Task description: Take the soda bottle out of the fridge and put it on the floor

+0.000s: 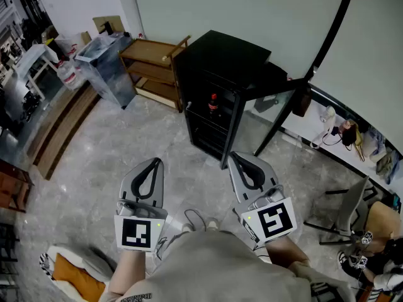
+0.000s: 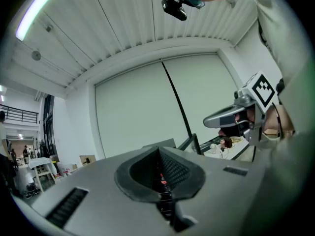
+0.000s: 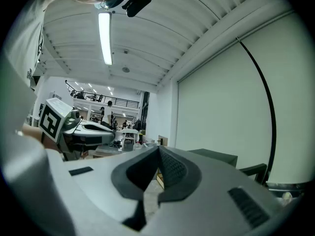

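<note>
On a grey, stone-patterned floor in a large workshop, a clear plastic bin and a low wooden cart stand to the left of a black fridge. The cart is just beside the fridge, and the fridge's glass door is swung wide to the right.

The soda bottle stands upright inside, on an upper shelf near the open front. It is a small dark bottle with red showing at its cap and label, and it is well apart from both tools.

In the foreground the person holds two grey grippers out toward the fridge, each with a square-marker cube at its rear. The left gripper has its jaws brought together at the tips, with nothing between them and touching nothing. Its own view looks along the closed pads at the fridge's shelves, and a speck of red shows in the slit.

The right gripper is nearer the fridge's lower corner. Its jaws are likewise pressed together and empty, clear of the door and the cabinet.

At far right, a cluttered bench runs along the wall.
</note>
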Demonstrator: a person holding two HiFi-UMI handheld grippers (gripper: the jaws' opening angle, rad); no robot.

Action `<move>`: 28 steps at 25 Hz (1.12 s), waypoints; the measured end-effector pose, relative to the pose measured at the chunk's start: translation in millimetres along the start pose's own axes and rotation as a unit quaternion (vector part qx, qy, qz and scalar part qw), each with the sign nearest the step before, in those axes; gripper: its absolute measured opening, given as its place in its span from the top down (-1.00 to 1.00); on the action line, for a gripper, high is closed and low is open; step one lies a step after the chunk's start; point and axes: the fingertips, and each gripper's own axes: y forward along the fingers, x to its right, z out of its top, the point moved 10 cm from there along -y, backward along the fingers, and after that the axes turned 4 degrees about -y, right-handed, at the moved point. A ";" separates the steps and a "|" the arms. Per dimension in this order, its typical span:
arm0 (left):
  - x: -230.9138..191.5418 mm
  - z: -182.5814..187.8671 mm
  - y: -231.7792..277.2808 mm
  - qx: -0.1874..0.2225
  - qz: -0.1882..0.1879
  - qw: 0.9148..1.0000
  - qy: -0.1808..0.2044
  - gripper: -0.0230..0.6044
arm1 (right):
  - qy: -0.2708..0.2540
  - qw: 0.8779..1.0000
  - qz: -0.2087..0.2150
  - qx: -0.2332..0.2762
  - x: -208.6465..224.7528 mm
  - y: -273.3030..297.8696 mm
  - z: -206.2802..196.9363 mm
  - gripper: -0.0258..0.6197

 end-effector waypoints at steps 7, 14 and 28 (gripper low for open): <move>10.8 0.9 4.0 0.002 0.001 1.000 -0.005 0.91 | 0.010 1.000 0.008 0.005 8.8 -6.2 -5.9 0.93; 27.6 3.3 10.1 0.007 -0.003 1.000 0.001 0.91 | 0.014 1.000 0.013 0.002 16.3 -15.6 -16.5 0.93; 37.6 -4.1 20.8 -0.005 -0.006 1.000 0.005 0.91 | 0.011 0.999 0.028 -0.017 16.8 -12.2 -31.3 0.93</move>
